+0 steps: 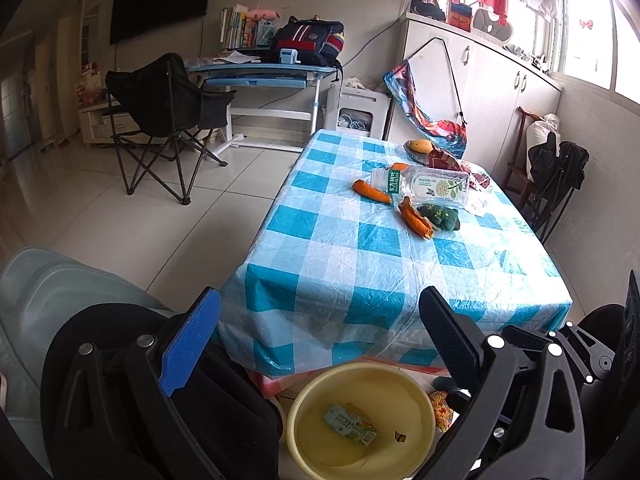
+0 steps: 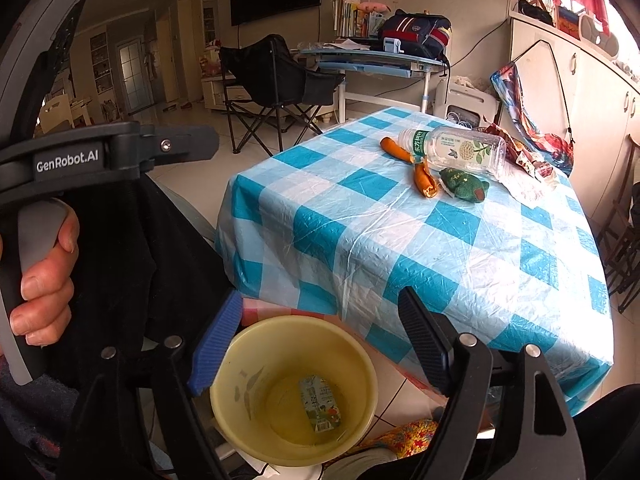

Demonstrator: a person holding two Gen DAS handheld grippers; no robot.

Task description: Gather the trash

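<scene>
Yellow plastic catches the eye first: a round basin sits on the floor just below the near edge of the table, and everything else is easiest placed from it. Flat on the basin's bottom lies a crumpled drink carton, green and white, with a small dark scrap near it in the left wrist view.

Directly above the basin the right gripper hangs with its jaws spread wide and nothing between them; the carton lies loose below. The left gripper is also above the basin, a little to one side, its jaws likewise wide apart and empty. A hand wraps the left gripper's handle, left of the basin in the right wrist view.

Beyond the basin, up on the blue-and-white checked cloth, the remaining litter sits toward the table's far end: a clear plastic bottle on its side, orange peel pieces just beside it, a green plush toy and crumpled wrappers.
</scene>
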